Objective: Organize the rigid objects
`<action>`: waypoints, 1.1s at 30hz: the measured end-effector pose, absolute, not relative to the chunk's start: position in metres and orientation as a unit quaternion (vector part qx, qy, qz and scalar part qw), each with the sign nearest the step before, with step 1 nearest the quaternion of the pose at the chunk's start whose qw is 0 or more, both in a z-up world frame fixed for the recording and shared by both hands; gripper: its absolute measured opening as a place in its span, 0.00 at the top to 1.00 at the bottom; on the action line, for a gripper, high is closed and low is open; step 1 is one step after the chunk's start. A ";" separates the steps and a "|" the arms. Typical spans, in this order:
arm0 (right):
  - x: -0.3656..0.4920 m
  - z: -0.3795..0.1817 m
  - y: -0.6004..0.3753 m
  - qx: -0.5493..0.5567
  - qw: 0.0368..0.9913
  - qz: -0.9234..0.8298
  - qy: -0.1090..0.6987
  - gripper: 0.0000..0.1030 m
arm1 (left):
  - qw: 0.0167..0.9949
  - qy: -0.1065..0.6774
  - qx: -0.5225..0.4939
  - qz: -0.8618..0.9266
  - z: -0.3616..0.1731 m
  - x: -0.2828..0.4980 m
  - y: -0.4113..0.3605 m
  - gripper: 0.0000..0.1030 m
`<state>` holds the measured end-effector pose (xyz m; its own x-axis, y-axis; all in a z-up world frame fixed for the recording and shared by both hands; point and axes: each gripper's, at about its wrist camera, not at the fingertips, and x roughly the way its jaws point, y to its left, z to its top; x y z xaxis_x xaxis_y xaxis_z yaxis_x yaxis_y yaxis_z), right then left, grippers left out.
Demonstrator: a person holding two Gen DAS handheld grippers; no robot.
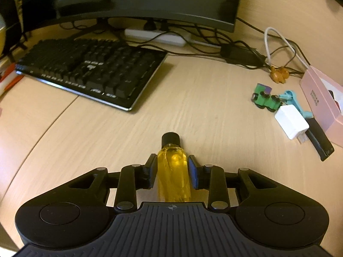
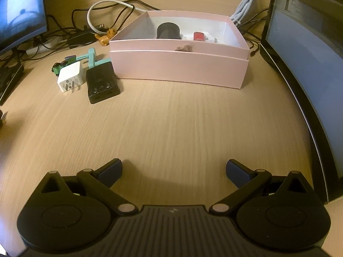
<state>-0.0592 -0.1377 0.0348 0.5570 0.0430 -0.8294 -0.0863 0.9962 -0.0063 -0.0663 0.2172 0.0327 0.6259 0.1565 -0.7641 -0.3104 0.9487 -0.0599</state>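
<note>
The left gripper (image 1: 171,166) has its two blue-faced pads narrowed around a small bottle (image 1: 173,169) of yellow liquid with a black cap; the pads press its sides, so it is clamped, with the cap pointing away from the camera over the wooden desk (image 1: 120,132). The jaws are not fully together, since the bottle fills the gap between them.

The right gripper (image 2: 174,172) stands wide apart, with nothing between its fingers, above bare desk.

Ahead of the right gripper sits an open pink box (image 2: 180,64), which holds a black round object (image 2: 168,31), a red item (image 2: 199,36) and some white pieces. Just beside the box on its left lie a black device (image 2: 102,84), a white charger plug (image 2: 70,76), a teal plastic piece (image 2: 93,56) and a green toy train (image 2: 62,63), close together. An orange figurine (image 2: 106,37) sits among cables behind them.

In the left wrist view, a black keyboard (image 1: 90,68) lies under a monitor (image 1: 139,0), well apart from the bottle.
</note>
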 end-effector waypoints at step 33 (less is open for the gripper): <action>0.044 0.051 0.034 -0.126 0.892 0.239 0.362 0.42 | 0.892 0.424 -0.154 0.041 0.075 -0.153 0.213 0.69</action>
